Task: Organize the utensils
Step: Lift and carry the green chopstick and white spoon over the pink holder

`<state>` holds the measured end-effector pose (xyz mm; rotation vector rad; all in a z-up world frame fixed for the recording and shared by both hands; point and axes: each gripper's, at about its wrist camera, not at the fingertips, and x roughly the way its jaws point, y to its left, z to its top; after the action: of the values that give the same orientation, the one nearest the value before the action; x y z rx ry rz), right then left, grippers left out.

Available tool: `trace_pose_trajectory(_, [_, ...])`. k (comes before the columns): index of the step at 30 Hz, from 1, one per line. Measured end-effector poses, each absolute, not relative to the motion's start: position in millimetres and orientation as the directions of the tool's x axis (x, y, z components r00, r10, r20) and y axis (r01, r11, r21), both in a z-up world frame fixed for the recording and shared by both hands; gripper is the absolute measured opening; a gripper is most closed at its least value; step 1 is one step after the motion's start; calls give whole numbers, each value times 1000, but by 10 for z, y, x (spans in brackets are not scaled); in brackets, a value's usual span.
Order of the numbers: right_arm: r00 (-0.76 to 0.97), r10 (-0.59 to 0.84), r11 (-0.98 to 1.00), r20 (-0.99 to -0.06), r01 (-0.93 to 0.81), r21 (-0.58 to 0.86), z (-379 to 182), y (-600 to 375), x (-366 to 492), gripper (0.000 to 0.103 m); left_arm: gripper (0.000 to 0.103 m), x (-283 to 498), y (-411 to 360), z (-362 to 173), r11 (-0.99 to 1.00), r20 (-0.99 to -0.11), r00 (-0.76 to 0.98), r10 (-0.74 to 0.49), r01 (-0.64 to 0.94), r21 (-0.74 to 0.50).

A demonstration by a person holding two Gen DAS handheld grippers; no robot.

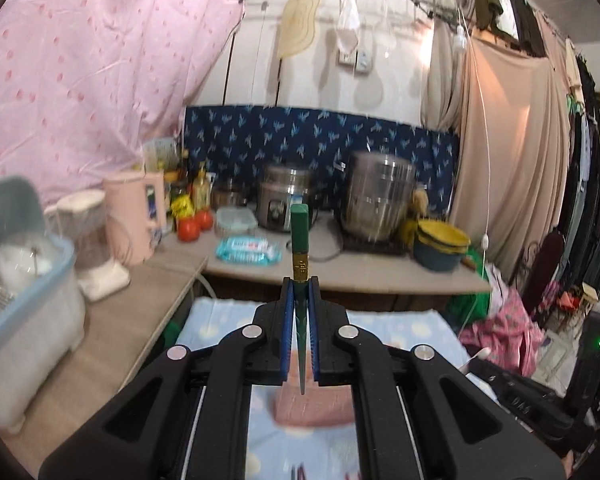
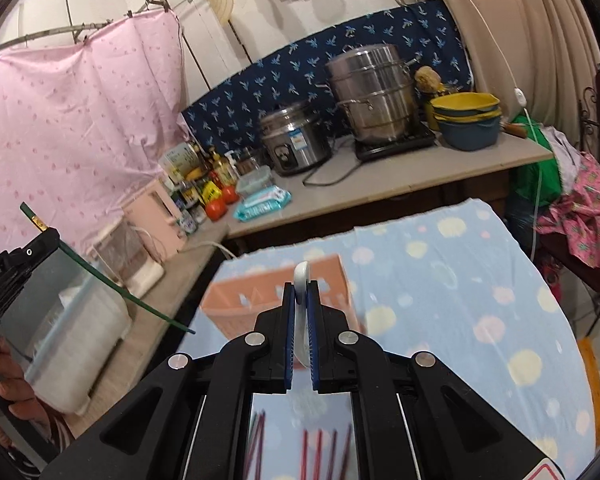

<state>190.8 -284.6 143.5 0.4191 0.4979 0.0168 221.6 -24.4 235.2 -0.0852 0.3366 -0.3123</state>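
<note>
My left gripper [image 1: 300,282] is shut on a green chopstick [image 1: 300,236] with a gold band, whose thick end sticks up past the fingertips. In the right wrist view that same left gripper [image 2: 48,236] sits at the left edge, held by a hand [image 2: 4,380], and the chopstick [image 2: 120,288] slants down to the right. My right gripper [image 2: 301,286] is shut on a white spoon [image 2: 301,276], handle tip poking out above the pads. An orange basket [image 2: 260,300] lies on the blue spotted cloth [image 2: 459,280] just beyond it. Several red chopsticks [image 2: 319,452] lie on the cloth beneath.
Behind the cloth runs a counter [image 2: 419,184] with a rice cooker [image 2: 296,140], a steel steamer pot [image 2: 373,92], stacked bowls [image 2: 467,120], a wipes pack [image 2: 262,202], tomatoes [image 2: 220,206] and a pink kettle [image 1: 134,216]. A blue-rimmed dish box [image 1: 28,292] stands at the left.
</note>
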Motion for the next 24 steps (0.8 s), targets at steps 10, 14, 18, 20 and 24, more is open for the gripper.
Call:
trace_pose_trajectory(10, [861, 140, 895, -490, 101, 434, 1182, -2954, 2723, 6, 7, 2845, -445, 2055, 951, -367, 878, -308, 270, -153])
trace_pose_trajectory(14, [834, 143, 893, -533, 123, 432, 965, -2979, 2867, 6, 7, 2985, -455, 1786, 955, -420, 858, -296, 256, -150])
trace_pose_trajectory(18, [821, 138, 898, -554, 133, 420, 827, -2957, 2923, 8, 7, 3064, -427, 1625, 956, -450, 844, -291, 243, -163])
trace_pose_trajectory(20, [818, 128, 903, -560, 137, 407, 797, -2941, 2928, 8, 7, 3076, -431, 1590, 957, -456, 842, -289, 240, -164])
trace_pose_trajectory(24, [825, 113, 910, -554, 138, 391, 808, -2923, 2910, 10, 7, 3081, -448, 1562, 956, -462, 838, -290, 237, -171])
